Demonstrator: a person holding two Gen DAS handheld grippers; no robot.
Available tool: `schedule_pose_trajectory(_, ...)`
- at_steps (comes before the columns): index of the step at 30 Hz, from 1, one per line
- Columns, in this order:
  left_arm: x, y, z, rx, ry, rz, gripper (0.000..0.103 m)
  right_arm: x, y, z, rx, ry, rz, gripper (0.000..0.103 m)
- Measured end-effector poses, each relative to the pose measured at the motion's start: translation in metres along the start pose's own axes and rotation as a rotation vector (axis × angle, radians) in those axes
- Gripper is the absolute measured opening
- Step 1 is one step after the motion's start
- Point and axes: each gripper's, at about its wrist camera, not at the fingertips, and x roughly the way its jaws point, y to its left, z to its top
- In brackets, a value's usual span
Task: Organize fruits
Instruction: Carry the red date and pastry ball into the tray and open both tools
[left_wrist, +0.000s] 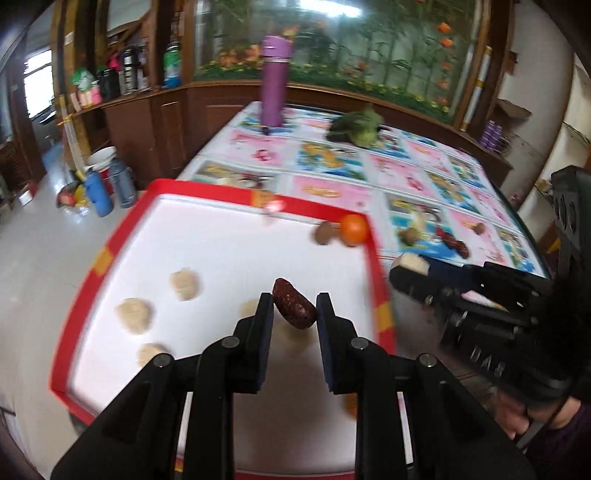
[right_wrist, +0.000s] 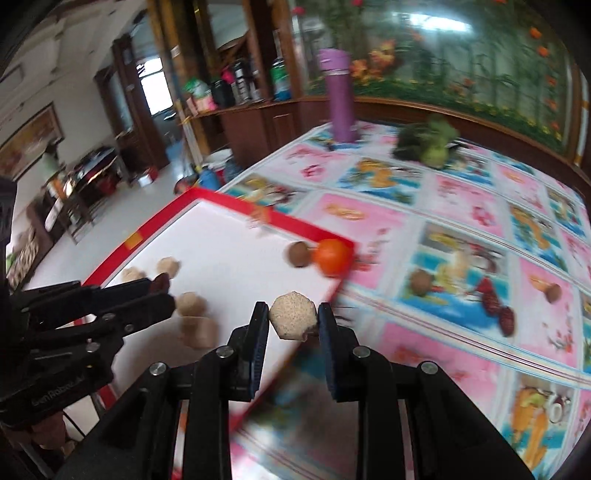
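Carrying fruit toward the red-rimmed white tray (left_wrist: 373, 254), both grippers are loaded. The left gripper (left_wrist: 294, 311) pinches a dark red wrinkled date (left_wrist: 294, 309) between its pads, above the tray's white floor, apparently for sorting beside pale lumps there. The right gripper (right_wrist: 293, 320) clamps a pale beige faceted fruit (right_wrist: 292, 319) just over the tray's near right edge.

Both wrist cameras look forward along their own fingers, close above the bench's near edge — the left over the red-rimmed tray (left_wrist: 373, 258), the right by its right rim. Both share tray, orange (right_wrist: 332, 255) and far purple bottle (left_wrist: 274, 81).
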Motion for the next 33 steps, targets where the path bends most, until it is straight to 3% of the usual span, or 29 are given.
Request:
schedule_pose_trajectory(6, 0.001, 0.024, -0.008, 0.006, -0.02, 0.103, 0.025, 0.039, 0.041, 0.009, -0.038, 0.104, 0.039, 0.026)
schedule_pose_trajectory(8, -0.001, 0.034, -0.008, -0.011, -0.025, 0.105, 0.025, 0.047, 0.046, 0.01, -0.027, 0.127, 0.048, 0.026)
schedule_pose_trajectory(16, 0.004, 0.061, -0.011, -0.052, -0.011, 0.16, 0.025, 0.061, 0.054, 0.014, -0.019, 0.156, 0.012, 0.026)
schedule_pose_trajectory(24, 0.013, 0.064, -0.016, -0.075, 0.041, 0.184, 0.026, 0.063, 0.052, 0.022, -0.004, 0.163, 0.059, 0.027)
schedule_pose_trajectory(25, 0.012, 0.065, -0.016, -0.08, 0.043, 0.186, 0.03, 0.06, 0.049, 0.023, 0.012, 0.152, 0.072, 0.027)
schedule_pose_trajectory(28, 0.006, 0.065, -0.015, -0.088, 0.03, 0.216, 0.06, 0.046, 0.037, 0.027, 0.044, 0.105, 0.108, 0.026)
schedule_pose_trajectory(33, -0.012, 0.053, -0.008, -0.071, -0.033, 0.207, 0.067, 0.012, -0.006, 0.03, 0.1, 0.004, 0.084, 0.027)
